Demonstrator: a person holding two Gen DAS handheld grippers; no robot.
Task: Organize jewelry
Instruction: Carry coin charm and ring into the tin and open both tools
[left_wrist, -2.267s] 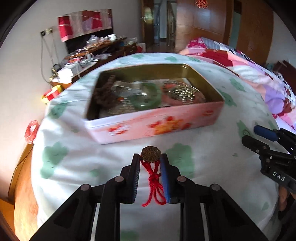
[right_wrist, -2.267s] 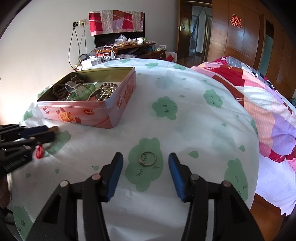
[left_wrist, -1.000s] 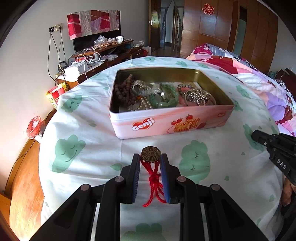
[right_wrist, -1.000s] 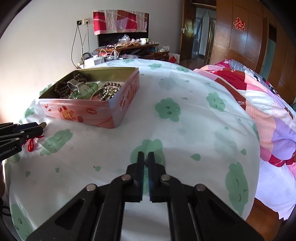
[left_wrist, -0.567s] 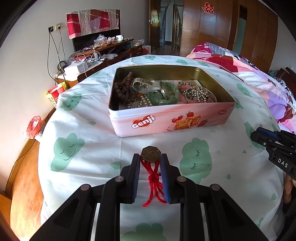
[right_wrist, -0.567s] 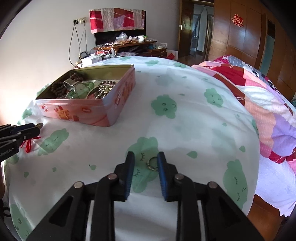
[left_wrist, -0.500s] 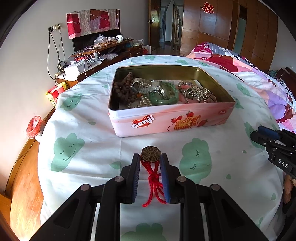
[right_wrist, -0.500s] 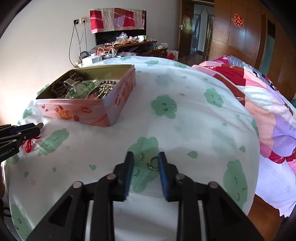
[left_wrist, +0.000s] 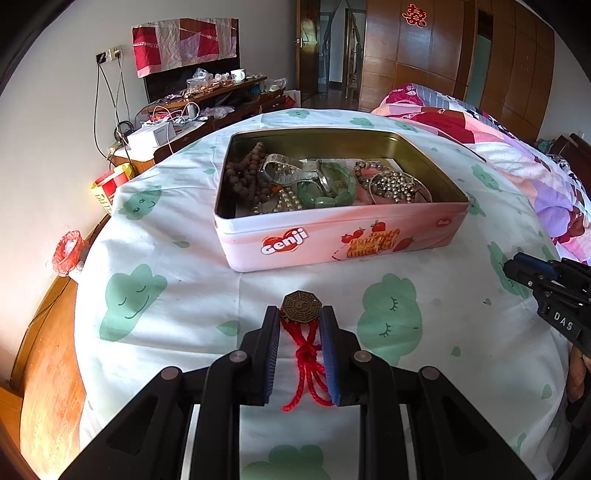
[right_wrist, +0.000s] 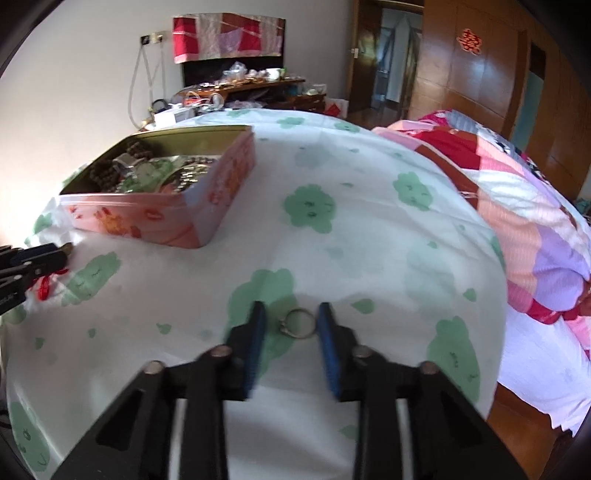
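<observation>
1. The bronze octagonal pendant (left_wrist: 302, 305) with its red knotted cord (left_wrist: 307, 360) sits low in the centre of the left wrist view, pinched between the blue pads of the left gripper (left_wrist: 301, 325); the fingers are closed narrowly on the cord just behind the pendant.
2. A thin metal ring (right_wrist: 297, 323) lies on the white bed sheet (right_wrist: 369, 240) with green cloud prints, in the lower centre of the right wrist view.
3. The right gripper (right_wrist: 289, 323) straddles that ring. Its fingers are partly open, one on each side; the right pad is at the ring's edge, the left pad stands a little off. The picture is blurred, so contact cannot be told.
4. The pink tin (left_wrist: 340, 243), open-topped, stands on the bed above the pendant in the left view and at upper left in the right view.
5. Inside it lie brown wooden beads (left_wrist: 243, 177), a silver watch band (left_wrist: 291, 171), a green bangle (left_wrist: 328, 188) and a metallic bead bracelet (left_wrist: 397, 186).
6. A patchwork quilt (right_wrist: 517, 206) fills the right side.
</observation>
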